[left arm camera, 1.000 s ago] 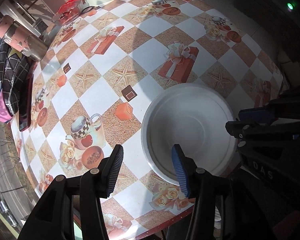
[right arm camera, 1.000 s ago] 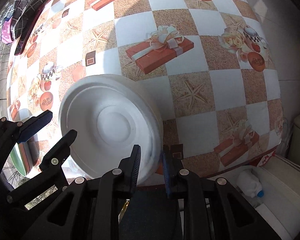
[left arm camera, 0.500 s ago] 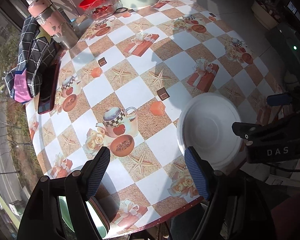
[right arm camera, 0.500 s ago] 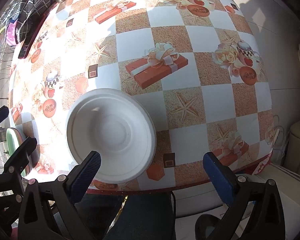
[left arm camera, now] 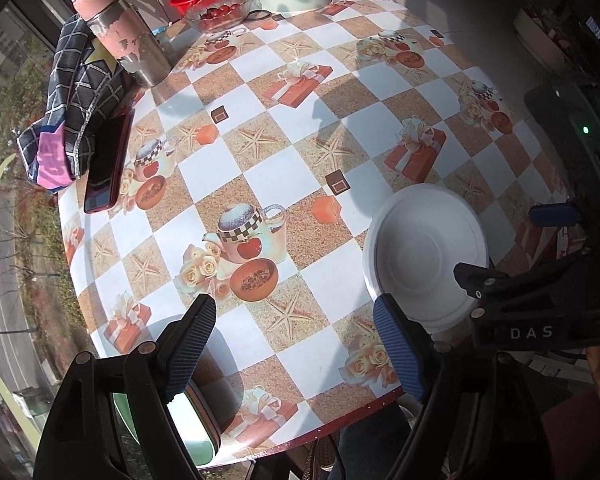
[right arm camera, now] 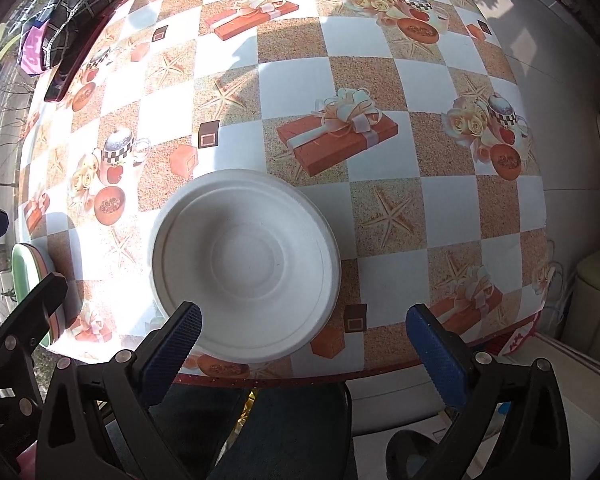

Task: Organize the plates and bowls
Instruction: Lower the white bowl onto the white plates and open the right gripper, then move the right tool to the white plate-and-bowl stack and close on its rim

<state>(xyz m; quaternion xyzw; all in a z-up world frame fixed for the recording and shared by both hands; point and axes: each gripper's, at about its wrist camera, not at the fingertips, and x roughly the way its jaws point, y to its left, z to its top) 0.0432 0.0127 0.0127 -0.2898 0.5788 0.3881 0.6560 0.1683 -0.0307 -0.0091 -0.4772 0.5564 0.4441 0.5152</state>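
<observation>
A white paper plate (right arm camera: 246, 266) lies flat near the table's front edge; it also shows in the left wrist view (left arm camera: 424, 258) at the right. My right gripper (right arm camera: 308, 338) is open and empty, held back over the front edge just behind the plate. My left gripper (left arm camera: 300, 346) is open and empty above the table's front left part. A stack of green and pink plates (left arm camera: 198, 420) sits at the front left edge under the left gripper's left finger; it also shows in the right wrist view (right arm camera: 32, 276).
The round table (left arm camera: 260, 184) has a checkered printed cloth. At its far left lie a dark phone (left arm camera: 108, 168), a checked cloth bag (left arm camera: 72, 120) and a pink metal tumbler (left arm camera: 128, 40). A glass bowl of tomatoes (left arm camera: 220, 10) stands at the back.
My right gripper opened and let go of the white plate, which now lies flat. Both grippers opened wide and pulled up and back from the plate.
</observation>
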